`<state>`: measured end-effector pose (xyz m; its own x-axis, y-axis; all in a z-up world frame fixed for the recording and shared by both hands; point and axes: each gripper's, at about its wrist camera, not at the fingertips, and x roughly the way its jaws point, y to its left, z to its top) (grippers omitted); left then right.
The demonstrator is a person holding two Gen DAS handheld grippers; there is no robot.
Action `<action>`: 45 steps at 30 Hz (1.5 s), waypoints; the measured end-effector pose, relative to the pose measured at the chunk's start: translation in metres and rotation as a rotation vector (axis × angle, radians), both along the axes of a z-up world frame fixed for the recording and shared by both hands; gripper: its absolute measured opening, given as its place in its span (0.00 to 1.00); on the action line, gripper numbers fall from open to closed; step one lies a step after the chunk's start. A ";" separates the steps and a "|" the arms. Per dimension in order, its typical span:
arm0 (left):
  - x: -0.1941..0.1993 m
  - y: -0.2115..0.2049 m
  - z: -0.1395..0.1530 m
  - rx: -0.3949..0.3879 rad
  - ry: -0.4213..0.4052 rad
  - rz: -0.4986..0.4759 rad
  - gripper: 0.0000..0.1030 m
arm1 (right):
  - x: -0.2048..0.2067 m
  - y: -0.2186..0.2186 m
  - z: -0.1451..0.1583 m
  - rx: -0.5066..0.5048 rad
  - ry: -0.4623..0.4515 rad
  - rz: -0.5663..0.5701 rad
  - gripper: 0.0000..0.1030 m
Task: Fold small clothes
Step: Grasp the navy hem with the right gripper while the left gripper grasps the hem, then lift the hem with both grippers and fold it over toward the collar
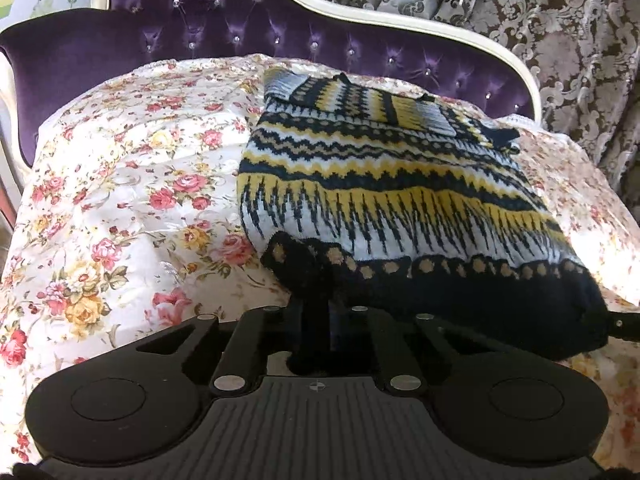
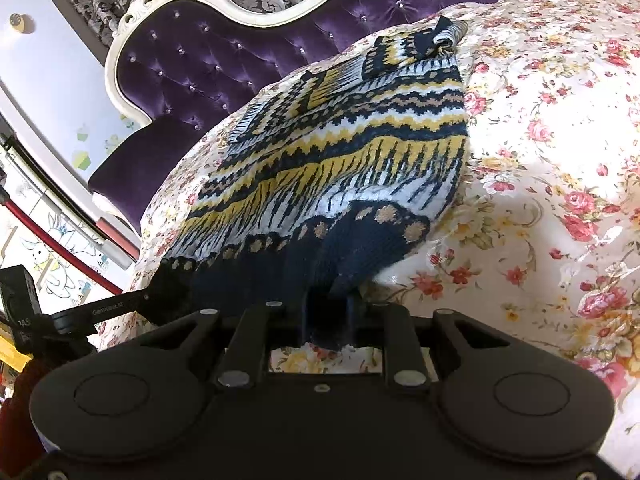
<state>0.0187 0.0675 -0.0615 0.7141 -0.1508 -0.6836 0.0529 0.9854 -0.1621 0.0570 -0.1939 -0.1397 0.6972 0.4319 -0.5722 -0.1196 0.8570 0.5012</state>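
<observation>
The left gripper (image 1: pixel 316 312) is pressed together on the dark ribbed hem of the knitted sweater (image 1: pixel 384 184). The right gripper (image 2: pixel 329 314) is likewise clamped on that hem at another point, with dark knit bunched between its fingers. The sweater, patterned in yellow, white and navy bands, is spread on a floral bedspread (image 1: pixel 120 200), its sleeves folded across the body at the far end. Behind the bedspread, a tufted purple headboard (image 1: pixel 208 12) with a cream frame is seen.
</observation>
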 end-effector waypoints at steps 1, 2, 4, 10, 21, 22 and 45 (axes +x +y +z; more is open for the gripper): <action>-0.001 0.000 0.002 -0.004 -0.011 0.001 0.10 | 0.000 -0.001 0.001 -0.002 -0.003 0.001 0.28; -0.003 0.001 0.005 -0.005 -0.024 0.001 0.10 | 0.000 -0.001 0.002 -0.001 -0.006 0.001 0.28; -0.005 0.001 0.012 -0.004 -0.052 0.008 0.09 | -0.001 -0.004 0.004 0.016 -0.011 0.004 0.27; -0.006 0.005 0.029 -0.021 -0.099 0.011 0.09 | 0.001 -0.011 0.013 0.061 -0.033 0.008 0.24; 0.002 0.003 0.043 -0.011 -0.118 -0.012 0.09 | 0.011 -0.020 0.029 0.068 -0.070 -0.005 0.17; 0.002 0.003 0.042 -0.011 -0.112 -0.010 0.09 | 0.011 -0.020 0.026 0.071 -0.058 -0.001 0.17; 0.018 0.011 0.072 -0.068 -0.147 -0.078 0.08 | 0.021 -0.036 0.053 0.151 -0.105 0.022 0.14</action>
<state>0.0368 0.0783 0.0108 0.7901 -0.2517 -0.5590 0.1564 0.9644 -0.2131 0.0782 -0.2301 -0.0864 0.7391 0.5230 -0.4245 -0.1956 0.7697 0.6077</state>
